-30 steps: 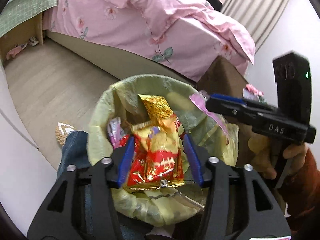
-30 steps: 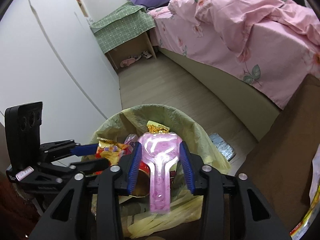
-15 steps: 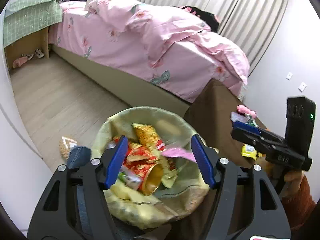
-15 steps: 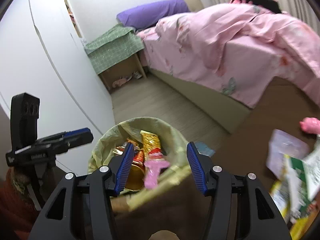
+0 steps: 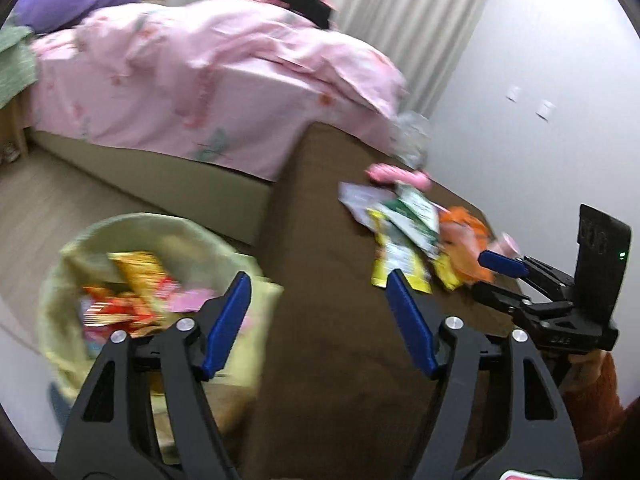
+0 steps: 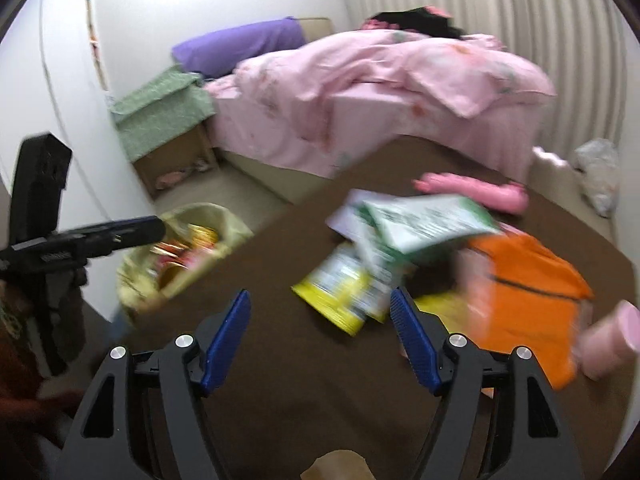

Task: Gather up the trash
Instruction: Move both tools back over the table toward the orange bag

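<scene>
Both my left hand-held gripper point(image 5: 318, 320) and right hand-held gripper point(image 6: 320, 338) have just been opening; nothing lies between their jaws. Wrappers point(image 6: 412, 240) litter the counter point(image 6: 280, 344) beside the bin point(image 5: 160, 240).

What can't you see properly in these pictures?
- Wrapper print: the wrappers on the table are motion-blurred in both views, so no words are readable.
- Bin bottom: the left view shows only the top trash; the left gripper covers its near side.
- Pink cup: cut off by the right view's edge.
- Floor under the table: hidden by the tabletop.
</scene>
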Available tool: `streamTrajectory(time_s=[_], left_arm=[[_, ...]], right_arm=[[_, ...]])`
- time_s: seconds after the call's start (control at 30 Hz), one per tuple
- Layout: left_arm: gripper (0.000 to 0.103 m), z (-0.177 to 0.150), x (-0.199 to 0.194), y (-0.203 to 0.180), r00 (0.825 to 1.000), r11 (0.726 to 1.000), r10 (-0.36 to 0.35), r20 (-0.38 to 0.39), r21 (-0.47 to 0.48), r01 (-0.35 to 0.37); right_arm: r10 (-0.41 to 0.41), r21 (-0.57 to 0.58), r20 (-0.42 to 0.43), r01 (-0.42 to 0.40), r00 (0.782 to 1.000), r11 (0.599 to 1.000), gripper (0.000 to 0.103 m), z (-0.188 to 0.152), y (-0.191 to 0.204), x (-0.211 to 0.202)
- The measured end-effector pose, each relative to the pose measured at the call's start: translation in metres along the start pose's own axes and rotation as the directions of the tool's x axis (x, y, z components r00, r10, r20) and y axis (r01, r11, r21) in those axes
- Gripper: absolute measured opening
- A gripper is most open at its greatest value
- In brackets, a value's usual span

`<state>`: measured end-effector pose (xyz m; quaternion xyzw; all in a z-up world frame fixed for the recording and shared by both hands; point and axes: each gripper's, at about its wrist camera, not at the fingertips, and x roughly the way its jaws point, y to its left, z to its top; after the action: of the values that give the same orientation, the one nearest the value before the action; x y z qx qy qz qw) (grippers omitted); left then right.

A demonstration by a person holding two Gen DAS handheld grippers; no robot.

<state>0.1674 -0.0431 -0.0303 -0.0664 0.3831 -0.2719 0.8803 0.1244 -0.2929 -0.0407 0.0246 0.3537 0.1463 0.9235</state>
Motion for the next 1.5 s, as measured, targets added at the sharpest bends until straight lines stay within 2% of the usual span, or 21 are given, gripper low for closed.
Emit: streamTrajectory(time_s=[0.03,0.17,0.3,0.5,0.6,0.77,0.83,0.9,1.03,1.1,1.17,1.27,1.33,1.4,1.5], left_arm=[[0.068,0.000,0.007,-0.008,1.000,1.000,-0.028,-0.012,0.013,0.028],[0.074,0.001,0.032,-0.035,0.993,0.993,-0.101,-0.055,0.053,0.103],[0.074,0.008,0.054,-0.053,0.991,0.988,-0.124,-0.055,0.087,0.128],[0.074,0.026,0.090,-0.075,0.994,0.973,-0.100,-0.036,0.206,0.105],[0.074,0.036,0.107,-0.076,0.996,0.974,-0.070,-0.047,0.214,0.079],[0.074,0.048,0.119,-0.066,0.997,0.990,-0.058,-0.044,0.129,0.063],[0.074,0.048,0.119,-0.063,0.997,0.992,-0.058,-0.044,0.107,0.062],[0.074,0.046,0.117,-0.062,0.998,0.992,-0.047,-0.046,0.112,0.052],[0.074,0.037,0.106,-0.061,0.999,0.992,-0.020,-0.044,0.124,0.025],[0.074,0.033,0.102,-0.060,0.999,0.992,-0.021,-0.048,0.125,0.027],[0.074,0.029,0.099,-0.059,0.998,0.992,-0.018,-0.054,0.127,0.025],[0.074,0.023,0.096,-0.057,0.998,0.990,-0.012,-0.063,0.139,0.021],[0.074,0.021,0.095,-0.055,0.998,0.990,-0.012,-0.065,0.137,0.020],[0.074,0.020,0.093,-0.052,0.998,0.992,-0.017,-0.067,0.124,0.025],[0.074,0.017,0.092,-0.049,0.997,0.994,-0.026,-0.072,0.100,0.033]], right_arm=[[-0.041,0.008,0.007,0.041,0.999,0.999,0.068,-0.007,-0.010,-0.007],[-0.112,0.046,0.014,0.111,0.994,0.993,0.068,-0.026,-0.039,-0.024],[-0.183,0.093,0.026,0.180,0.983,0.979,0.068,-0.036,-0.064,-0.036],[-0.232,0.147,0.016,0.227,0.973,0.963,0.068,-0.052,-0.091,-0.041],[-0.260,0.157,0.019,0.254,0.965,0.954,0.068,-0.055,-0.097,-0.042],[-0.258,0.158,0.043,0.249,0.965,0.956,0.068,-0.049,-0.107,-0.041],[-0.235,0.166,0.066,0.221,0.970,0.961,0.068,-0.041,-0.112,-0.037],[-0.185,0.155,0.089,0.170,0.979,0.973,0.068,-0.033,-0.110,-0.033],[-0.148,0.058,0.109,0.142,0.983,0.988,0.068,-0.011,-0.088,-0.016],[-0.143,0.011,0.093,0.142,0.985,0.990,0.068,-0.007,-0.076,-0.004],[-0.180,-0.022,0.082,0.182,0.980,0.983,0.068,-0.006,-0.067,0.008],[-0.191,0.002,0.068,0.192,0.979,0.981,0.068,-0.008,-0.069,0.014],[-0.202,0.018,0.047,0.202,0.978,0.979,0.056,-0.012,-0.074,0.018],[-0.179,0.030,-0.018,0.180,0.984,0.983,0.024,-0.019,-0.079,0.020],[-0.118,0.053,-0.027,0.120,0.993,0.991,0.015,-0.035,-0.081,0.003]])
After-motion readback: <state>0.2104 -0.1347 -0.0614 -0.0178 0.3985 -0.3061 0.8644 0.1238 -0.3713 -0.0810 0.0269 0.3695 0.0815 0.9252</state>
